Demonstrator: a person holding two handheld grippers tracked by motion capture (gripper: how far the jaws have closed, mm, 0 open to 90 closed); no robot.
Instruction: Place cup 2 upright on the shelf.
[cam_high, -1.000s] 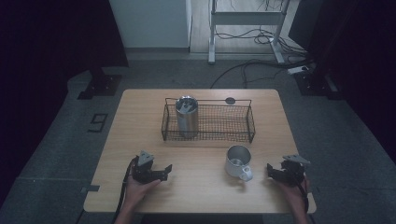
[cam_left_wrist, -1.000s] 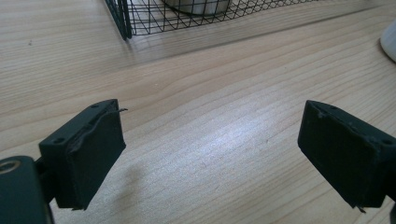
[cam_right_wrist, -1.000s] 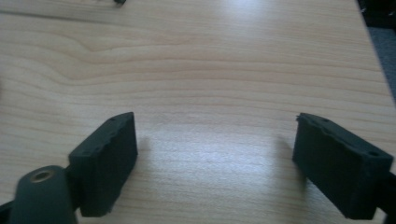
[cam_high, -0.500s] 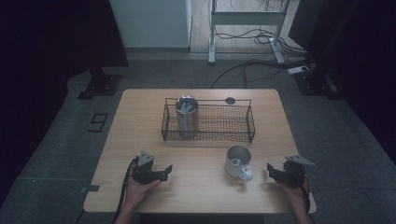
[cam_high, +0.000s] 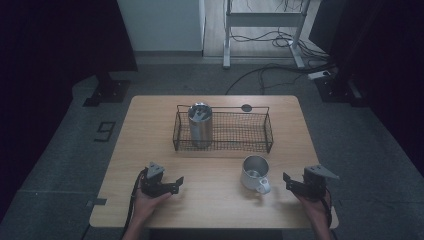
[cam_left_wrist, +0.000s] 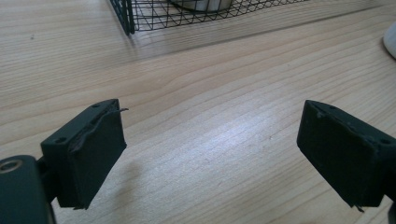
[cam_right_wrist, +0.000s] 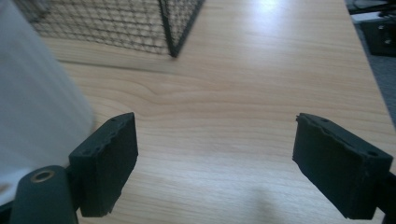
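1. Wooden table (cam_high: 215, 207), high view. A white mug (cam_high: 255, 172) stands upright on the near right part of the top, its handle turned toward the person. It is in front of a black wire basket (cam_high: 270, 134) and apart from it. A steel tumbler (cam_high: 200, 124) stands upright in the basket's left end. The left gripper (cam_high: 176, 184) is held at the near left, well apart from the mug. The right gripper (cam_high: 287, 181) is held at the near right, just beside the mug's handle side and not touching it. Both point inward across the table.

2. Left gripper view. The left gripper (cam_left_wrist: 210, 126) has its two black jaws spread wide, with bare wood grain between them and nothing gripped. A corner of the basket (cam_left_wrist: 126, 18) lies ahead at the top, and an edge of the mug (cam_left_wrist: 391, 41) shows at the far right.

3. Right gripper view. The right gripper (cam_right_wrist: 215, 140) likewise has its jaws spread wide over bare wood and holds nothing. The mug (cam_right_wrist: 37, 93) rises blurred and close beside the left-hand jaw, outside the gap. Whether they touch cannot be told. A corner of the basket (cam_right_wrist: 173, 28) stands ahead.
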